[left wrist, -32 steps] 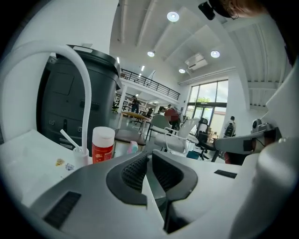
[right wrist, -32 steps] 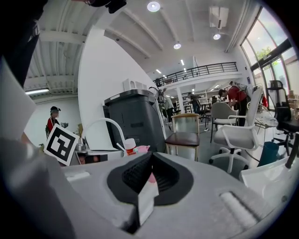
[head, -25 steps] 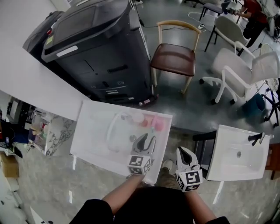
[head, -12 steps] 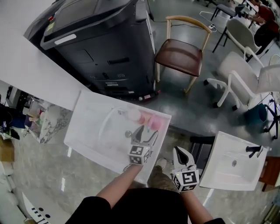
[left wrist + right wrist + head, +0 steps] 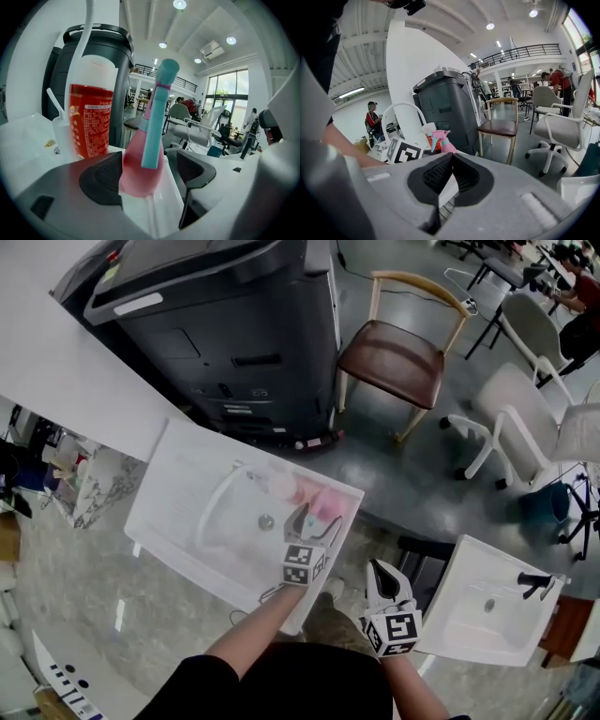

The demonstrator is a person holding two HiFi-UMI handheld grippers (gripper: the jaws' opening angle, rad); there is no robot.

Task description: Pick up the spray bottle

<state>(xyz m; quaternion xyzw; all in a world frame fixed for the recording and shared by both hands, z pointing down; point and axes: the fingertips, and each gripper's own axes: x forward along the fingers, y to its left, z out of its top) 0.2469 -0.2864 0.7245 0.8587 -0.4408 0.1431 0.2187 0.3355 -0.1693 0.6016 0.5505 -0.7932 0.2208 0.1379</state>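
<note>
Pink plastic spray bottle point(image 5: 137, 164), standing at the sink's point(image 5: 169, 486) far right corner; probably light, slick. Left gripper point(image 5: 312, 526) is opening around its belly, the best hold, not pressing; right gripper point(image 5: 451, 178) clenched, empty.

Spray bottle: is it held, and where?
No. The left gripper has jaws opening around the spray bottle at its body; the right gripper is shut, empty.
</note>
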